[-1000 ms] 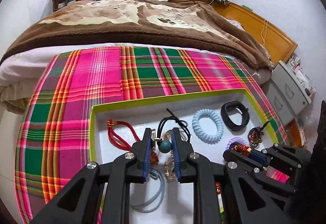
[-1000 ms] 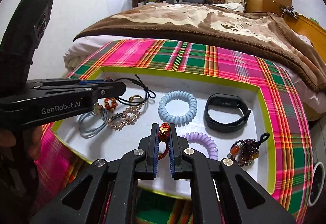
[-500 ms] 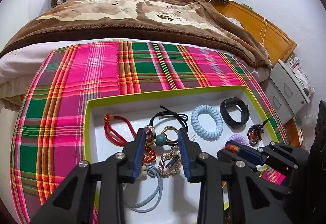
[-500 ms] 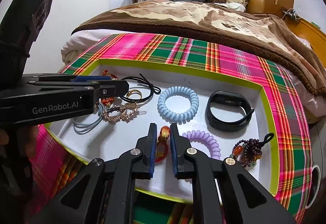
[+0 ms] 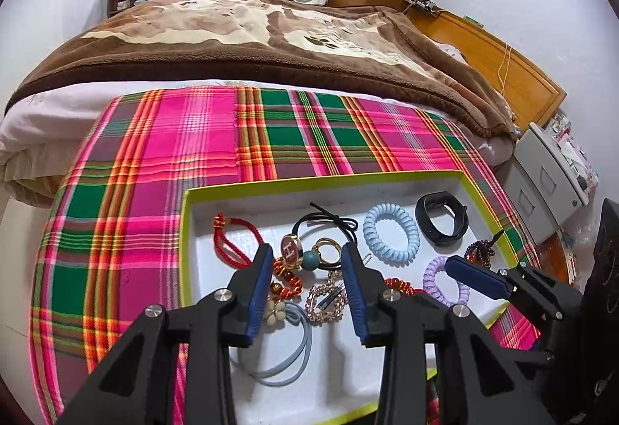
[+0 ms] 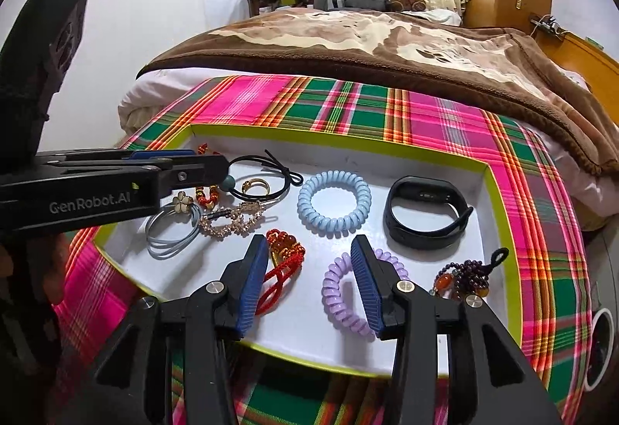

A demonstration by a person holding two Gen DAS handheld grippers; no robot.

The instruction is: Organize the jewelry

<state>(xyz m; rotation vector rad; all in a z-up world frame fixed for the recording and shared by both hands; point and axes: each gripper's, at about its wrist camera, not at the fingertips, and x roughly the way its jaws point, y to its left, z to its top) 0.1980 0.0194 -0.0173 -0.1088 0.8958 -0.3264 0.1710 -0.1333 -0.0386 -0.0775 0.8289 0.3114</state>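
On the bed: we see a pink-and-green plaid cloth (image 5: 201, 154) spread below a brown blanket (image 6: 387, 50).
Tray: a white, lime-rimmed tray (image 6: 340, 144) lies on the cloth and holds all the jewelry.
Left gripper (image 5: 305, 274): we hold it low over the tray's left part, jaws spread wide and gripping nothing; between them lie a black cord with a teal bead (image 5: 310, 259) and a gold ring (image 5: 327, 247).
Right gripper (image 6: 309, 266): we hold it over the tray's near edge, jaws apart and empty.
Red beaded bracelet (image 6: 284, 258): lying flat just beside the right gripper's left finger.
Lilac coil tie (image 6: 340, 293): partly behind its right finger.
Blue coil tie (image 6: 334, 202), black band (image 6: 425, 212): side by side, farther back.
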